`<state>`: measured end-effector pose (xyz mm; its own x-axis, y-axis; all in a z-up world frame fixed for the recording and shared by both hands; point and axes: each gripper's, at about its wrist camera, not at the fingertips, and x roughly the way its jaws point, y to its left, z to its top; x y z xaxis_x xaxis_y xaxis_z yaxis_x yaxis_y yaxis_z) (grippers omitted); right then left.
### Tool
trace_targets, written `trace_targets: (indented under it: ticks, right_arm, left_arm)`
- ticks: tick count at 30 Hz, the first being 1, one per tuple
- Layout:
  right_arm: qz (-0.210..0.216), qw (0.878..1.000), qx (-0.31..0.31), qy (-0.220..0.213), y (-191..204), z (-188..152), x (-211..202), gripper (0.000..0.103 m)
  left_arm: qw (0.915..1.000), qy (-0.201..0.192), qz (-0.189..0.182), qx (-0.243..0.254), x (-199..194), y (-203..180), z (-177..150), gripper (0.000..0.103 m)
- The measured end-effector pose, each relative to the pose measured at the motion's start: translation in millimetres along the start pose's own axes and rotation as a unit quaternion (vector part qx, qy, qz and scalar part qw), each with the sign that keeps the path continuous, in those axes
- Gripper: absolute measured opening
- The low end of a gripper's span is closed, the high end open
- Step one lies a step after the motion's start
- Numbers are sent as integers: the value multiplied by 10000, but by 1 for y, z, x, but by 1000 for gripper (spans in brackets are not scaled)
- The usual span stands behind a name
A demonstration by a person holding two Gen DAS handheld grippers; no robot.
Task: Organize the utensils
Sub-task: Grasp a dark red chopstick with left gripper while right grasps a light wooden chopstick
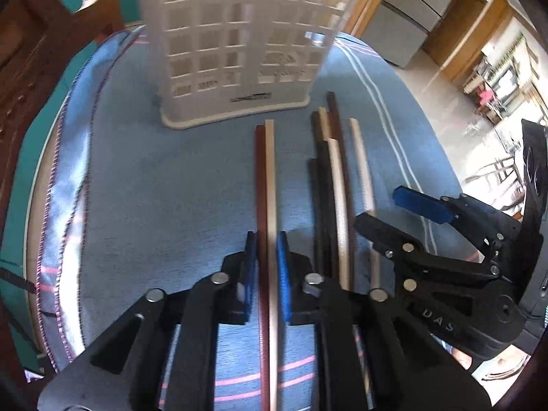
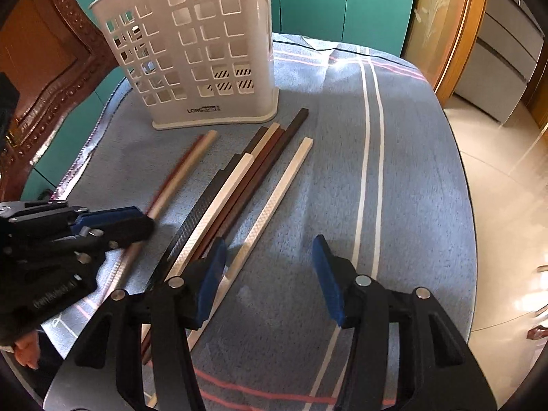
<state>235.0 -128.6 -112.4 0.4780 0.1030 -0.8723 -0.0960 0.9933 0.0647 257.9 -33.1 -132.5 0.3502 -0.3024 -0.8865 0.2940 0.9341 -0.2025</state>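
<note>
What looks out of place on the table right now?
The chopsticks lie loose on the cloth beside the holder, ends uneven, not in it. The left gripper pinches a red and a cream one. One cream stick lies apart.

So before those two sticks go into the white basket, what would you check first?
1. Left gripper shut on the pair of chopsticks, one dark red, one cream: ok.
2. Both sticks lie side by side between the pads: ok.
3. Basket stands upright on the blue towel: ok.
4. Room inside the basket: cannot tell.
5. Right gripper holds nothing, jaws apart: ok.
6. Loose chopsticks clear of the left gripper: ok.
</note>
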Motion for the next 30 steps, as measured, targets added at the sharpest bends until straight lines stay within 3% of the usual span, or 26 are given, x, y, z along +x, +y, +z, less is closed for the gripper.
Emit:
trace_targets:
  ticks: [4, 7, 9, 11, 14, 19, 26, 30]
  right_arm:
    - [-290, 9994, -171, 5, 8, 7, 6, 53]
    - [-248, 9995, -204, 29, 8, 9, 7, 51]
    - [-189, 9993, -317, -5, 10, 8, 6, 32]
    - [-90, 9990, -431, 31, 12, 7, 4, 21]
    - [26, 9992, -383, 87, 4, 4, 0, 16]
    - [56, 9995, -279, 125, -8, -3, -7, 15]
    - [86, 9998, -109, 153, -18, -4, -6, 16]
    - [-27, 9998, -156, 130, -16, -4, -5, 16]
  left_arm:
    - [9998, -25, 3, -207, -3, 11, 1, 12]
    - [9990, -43, -203, -403, -9, 20, -4, 12]
    - [9969, -57, -508, -601, -15, 31, -7, 12]
    - [9940, -153, -811, -723, -24, 37, -9, 12]
    - [9906, -297, -1027, -857, -35, 45, -11, 12]
    - [9918, -326, -866, -887, -44, 59, -11, 12]
    - [9967, -151, -154, -780, -25, 48, -13, 15]
    - [9973, -226, -8, -705, -25, 48, -12, 15]
